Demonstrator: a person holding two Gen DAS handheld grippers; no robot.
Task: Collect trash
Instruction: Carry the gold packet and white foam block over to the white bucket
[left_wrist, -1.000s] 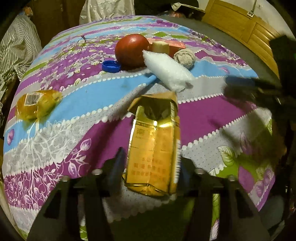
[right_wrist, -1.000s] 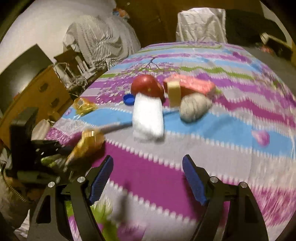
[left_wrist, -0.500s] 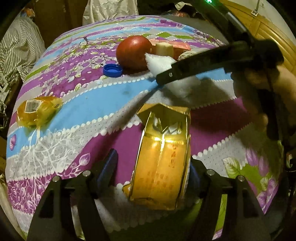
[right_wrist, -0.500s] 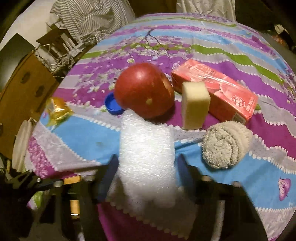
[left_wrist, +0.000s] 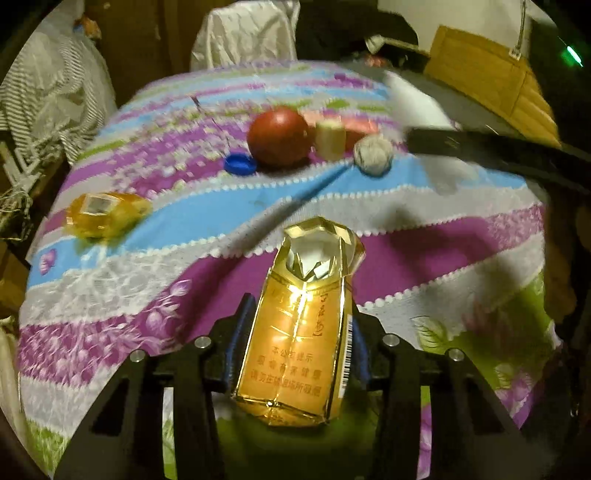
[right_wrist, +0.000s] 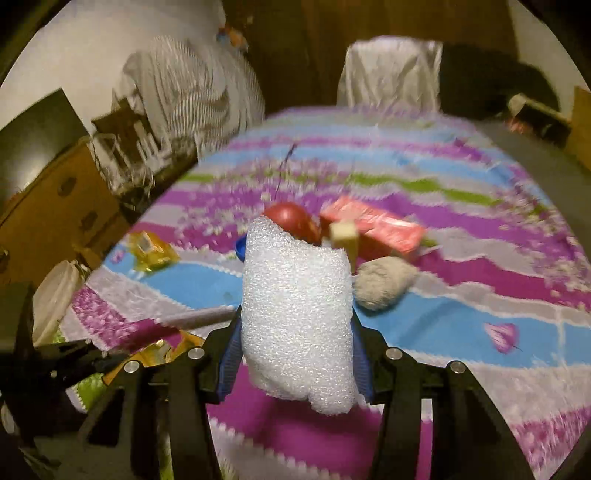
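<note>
2 claws pinch crinkled gold pack (left_wrist: 301, 332), bumpy white foam (right_wrist: 295, 317).

Both packs now lifted: gold pack (left_wrist: 301, 328) and foam wrap (right_wrist: 295, 314).

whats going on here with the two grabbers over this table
A person is clearing trash off a table under a patterned cloth. The left gripper is closing on a gold cigarette pack, and the right gripper has a white foam piece clamped between its pads. A red apple, blue bottle cap and yellow wrapper lie on the cloth.
</note>
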